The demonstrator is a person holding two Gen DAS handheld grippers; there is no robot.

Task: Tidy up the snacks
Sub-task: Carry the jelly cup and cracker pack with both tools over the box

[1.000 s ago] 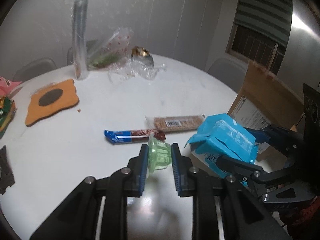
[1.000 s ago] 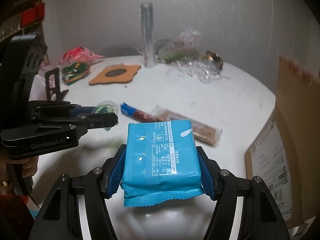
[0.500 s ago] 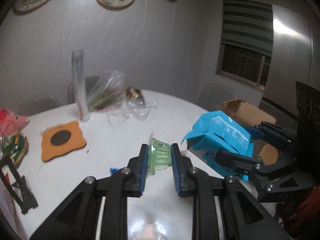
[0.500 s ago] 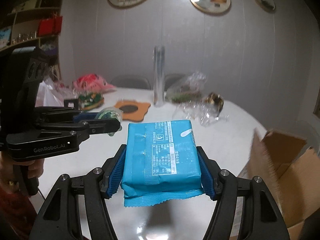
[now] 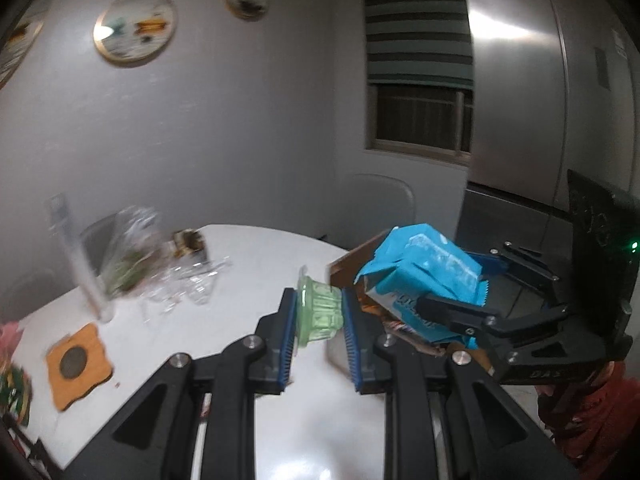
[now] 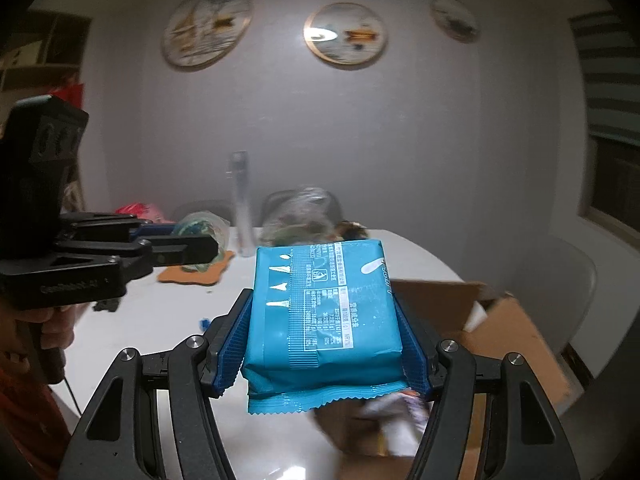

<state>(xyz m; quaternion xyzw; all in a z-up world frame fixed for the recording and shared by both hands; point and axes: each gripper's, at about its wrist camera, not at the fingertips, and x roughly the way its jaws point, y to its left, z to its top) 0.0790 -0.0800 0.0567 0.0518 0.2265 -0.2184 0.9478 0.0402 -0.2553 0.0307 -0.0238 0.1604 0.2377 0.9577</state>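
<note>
The left gripper had its fingers narrowed tight on a green jelly cup, gripped across its ribbed sides and held above the tabletop, just left of the box. The cup was small, translucent, fluted plastic, with its flat rim jutting past the fingertips. Such smooth, tapered walls could squirt out of the pads if the grip eased or the wrist rolled, and too hard a squeeze might split the thin foil lid.

The right gripper had its fingers spread wide around a blue pack, clamped by its 2 short sides over the box's near edge. The pack was a soft, glossy film pillow with crimped, saw-toothed end seals and printed white text. It looked likely to buckle or slide under pressure, and letting go too early would drop it onto the tabletop rather than inside. The box was brown corrugated card with raised flaps; a flap could catch either snack or gripper on the way in.
</note>
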